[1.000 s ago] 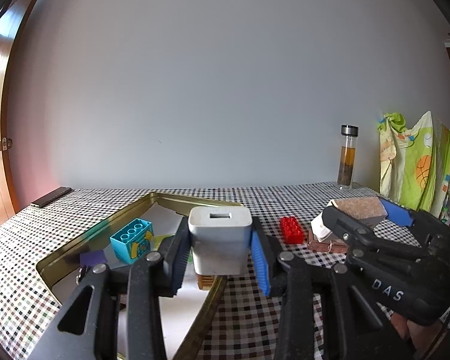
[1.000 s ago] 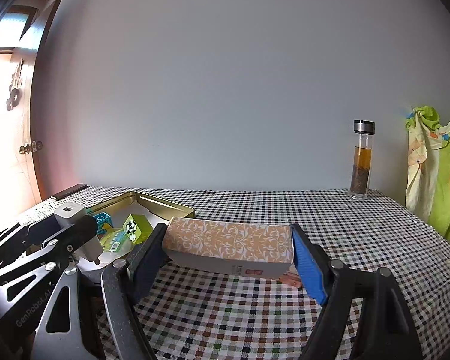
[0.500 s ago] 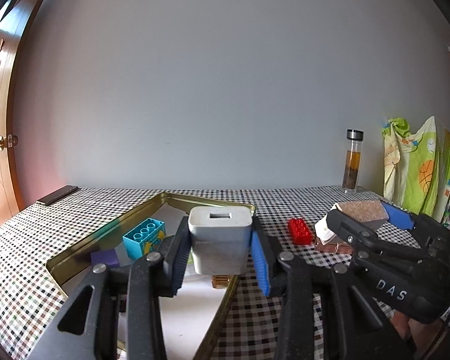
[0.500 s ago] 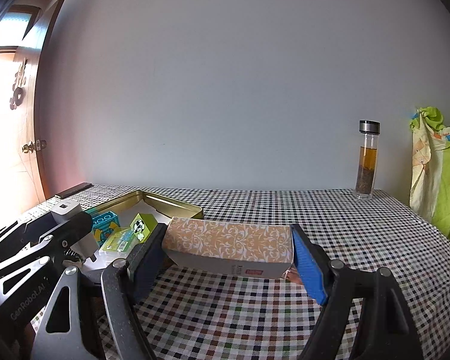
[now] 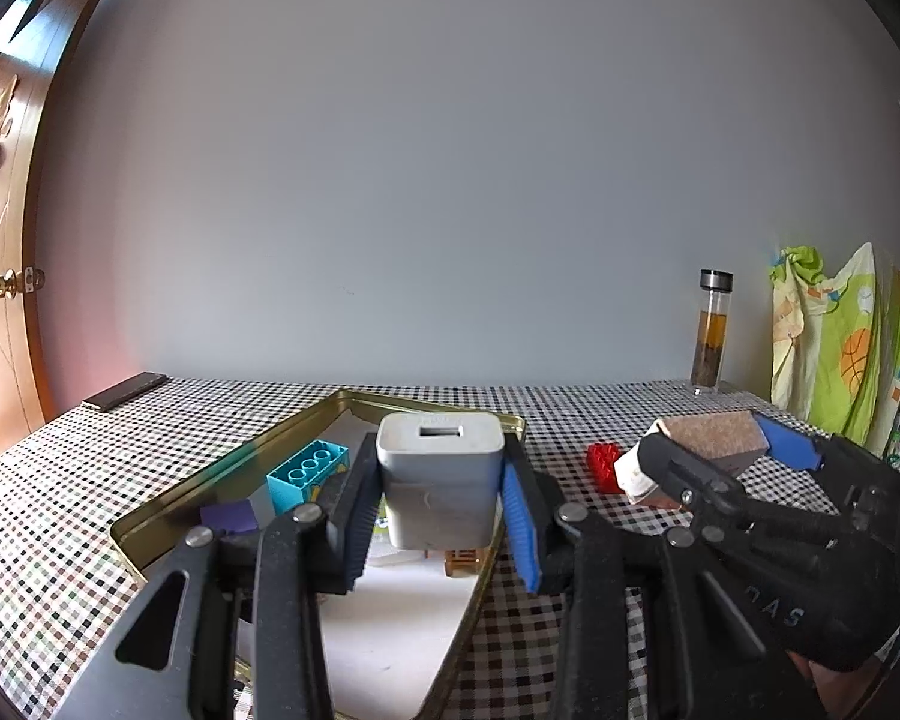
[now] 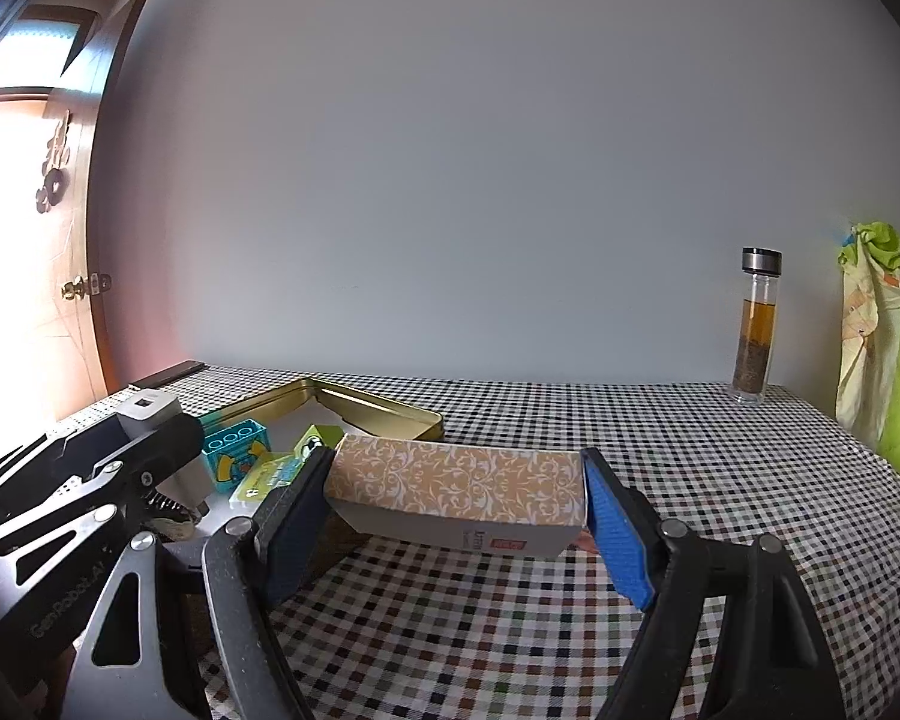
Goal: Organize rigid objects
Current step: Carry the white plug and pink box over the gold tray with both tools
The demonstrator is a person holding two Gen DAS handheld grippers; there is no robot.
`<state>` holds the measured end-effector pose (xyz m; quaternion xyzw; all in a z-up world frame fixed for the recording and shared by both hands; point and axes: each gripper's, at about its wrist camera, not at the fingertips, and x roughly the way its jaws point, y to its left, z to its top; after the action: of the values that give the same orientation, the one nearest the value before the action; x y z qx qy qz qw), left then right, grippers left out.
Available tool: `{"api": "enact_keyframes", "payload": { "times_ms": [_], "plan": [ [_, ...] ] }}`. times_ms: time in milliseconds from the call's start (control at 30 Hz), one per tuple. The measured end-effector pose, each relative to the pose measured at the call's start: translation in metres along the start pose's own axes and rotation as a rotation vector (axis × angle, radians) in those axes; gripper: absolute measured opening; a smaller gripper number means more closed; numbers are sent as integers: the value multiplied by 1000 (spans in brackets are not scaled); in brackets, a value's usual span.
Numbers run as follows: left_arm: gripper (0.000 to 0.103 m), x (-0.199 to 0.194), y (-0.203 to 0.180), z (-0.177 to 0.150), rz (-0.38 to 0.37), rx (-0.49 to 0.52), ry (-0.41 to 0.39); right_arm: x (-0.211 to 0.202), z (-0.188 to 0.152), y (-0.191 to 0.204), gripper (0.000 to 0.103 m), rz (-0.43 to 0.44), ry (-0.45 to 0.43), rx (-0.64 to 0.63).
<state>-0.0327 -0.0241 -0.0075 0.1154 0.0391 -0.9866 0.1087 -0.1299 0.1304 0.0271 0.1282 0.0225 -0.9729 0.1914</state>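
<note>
My left gripper (image 5: 441, 501) is shut on a white USB charger (image 5: 440, 471), held in the air over the right rim of the gold tin tray (image 5: 222, 468). In the tray lie a teal toy brick (image 5: 306, 471), a purple block (image 5: 228, 517) and a small orange piece (image 5: 463, 561). My right gripper (image 6: 456, 501) is shut on a long box with an orange floral pattern (image 6: 459, 483), held lengthwise above the checked tablecloth, just right of the tray (image 6: 384, 408). A red brick (image 5: 603, 463) lies on the cloth between the two grippers.
A glass bottle with brown contents (image 6: 757, 327) stands at the back right by the wall. A dark flat object (image 5: 125, 390) lies at the table's far left edge. Green patterned cloth (image 5: 834, 342) hangs at the right. A wooden door (image 6: 42, 252) stands at the left.
Both views show the wall and table sitting a little lower in frame, as the grippers tipped up slightly. Both grips are unchanged.
</note>
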Motion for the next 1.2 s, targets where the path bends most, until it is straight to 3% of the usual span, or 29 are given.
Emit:
{"api": "enact_keyframes", "payload": {
  "times_ms": [1200],
  "plan": [
    [37,-17,35,-5,33,-57,-18,2,0,14,81,62,-13,-9]
  ]
}}
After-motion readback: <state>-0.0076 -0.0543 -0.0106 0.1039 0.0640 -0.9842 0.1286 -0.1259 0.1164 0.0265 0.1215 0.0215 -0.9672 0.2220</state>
